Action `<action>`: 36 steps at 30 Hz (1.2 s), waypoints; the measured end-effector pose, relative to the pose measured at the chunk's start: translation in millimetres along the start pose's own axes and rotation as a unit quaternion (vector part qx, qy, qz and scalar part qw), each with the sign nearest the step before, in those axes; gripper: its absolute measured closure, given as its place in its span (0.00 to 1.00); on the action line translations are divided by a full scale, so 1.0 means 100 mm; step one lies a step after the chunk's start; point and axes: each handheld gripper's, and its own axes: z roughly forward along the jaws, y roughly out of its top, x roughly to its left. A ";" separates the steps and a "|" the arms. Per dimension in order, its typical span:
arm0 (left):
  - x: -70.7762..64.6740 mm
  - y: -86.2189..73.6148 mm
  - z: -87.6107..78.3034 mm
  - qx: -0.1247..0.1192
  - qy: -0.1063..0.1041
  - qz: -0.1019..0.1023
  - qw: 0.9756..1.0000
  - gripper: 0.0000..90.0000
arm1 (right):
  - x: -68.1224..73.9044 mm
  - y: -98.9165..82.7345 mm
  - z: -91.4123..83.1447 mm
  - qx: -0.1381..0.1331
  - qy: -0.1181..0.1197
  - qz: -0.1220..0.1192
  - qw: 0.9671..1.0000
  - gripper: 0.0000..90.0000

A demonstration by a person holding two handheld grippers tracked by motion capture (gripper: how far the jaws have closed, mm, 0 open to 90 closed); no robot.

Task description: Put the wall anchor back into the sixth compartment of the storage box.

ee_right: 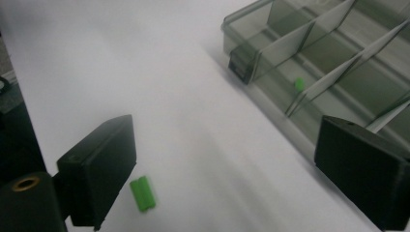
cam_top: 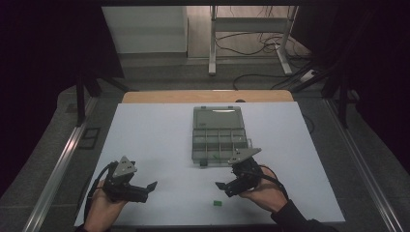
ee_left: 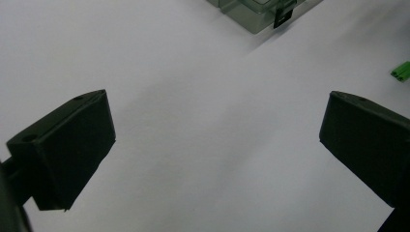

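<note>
The right gripper [ee_right: 225, 159] hangs low over the white table [cam_top: 154, 145] with its jaws spread wide and nothing between them; a small green block [ee_right: 143, 193] lies on the table just beside its left jaw. Beyond it, the clear divided box [ee_right: 309, 63] sits open with another green piece [ee_right: 299, 84] in a near compartment. The left gripper [ee_left: 212, 145] is also released, empty, well apart from the box.

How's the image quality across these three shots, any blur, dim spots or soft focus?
High view: dim overall, the surroundings nearly black, the white table evenly lit. Left gripper view: the jaws are soft-edged, the green part at the edge fairly crisp. Right gripper view: streaky blur across the table, with the green piece and the compartment box smeared.
</note>
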 end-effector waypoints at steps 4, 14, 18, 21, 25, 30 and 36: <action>-0.01 0.00 0.00 -0.001 0.000 -0.001 1.000 0.00 | 0.05 -0.04 0.00 0.008 0.004 -0.002 1.000 0.07; 0.00 0.00 0.00 0.000 -0.001 0.000 1.000 0.00 | 0.13 -0.13 0.02 0.022 0.007 -0.008 1.000 0.10; -0.01 0.00 0.00 0.001 -0.001 0.000 1.000 0.00 | 0.15 -0.16 0.03 0.026 0.006 -0.011 1.000 0.11; -0.01 0.00 0.01 0.001 -0.002 0.000 1.000 0.00 | 0.16 -0.18 0.06 0.032 0.007 -0.007 0.999 0.11; -0.01 0.00 0.01 0.000 -0.003 -0.001 1.000 0.00 | 0.19 -0.22 0.12 0.045 0.014 -0.007 0.999 0.13; -0.01 0.00 0.01 0.002 -0.004 0.001 1.000 0.00 | 0.23 -0.24 0.16 0.055 0.019 -0.017 0.998 0.23; -0.01 0.00 0.01 0.003 -0.004 0.002 1.000 0.00 | 0.25 -0.26 0.21 0.068 0.032 -0.028 0.997 0.44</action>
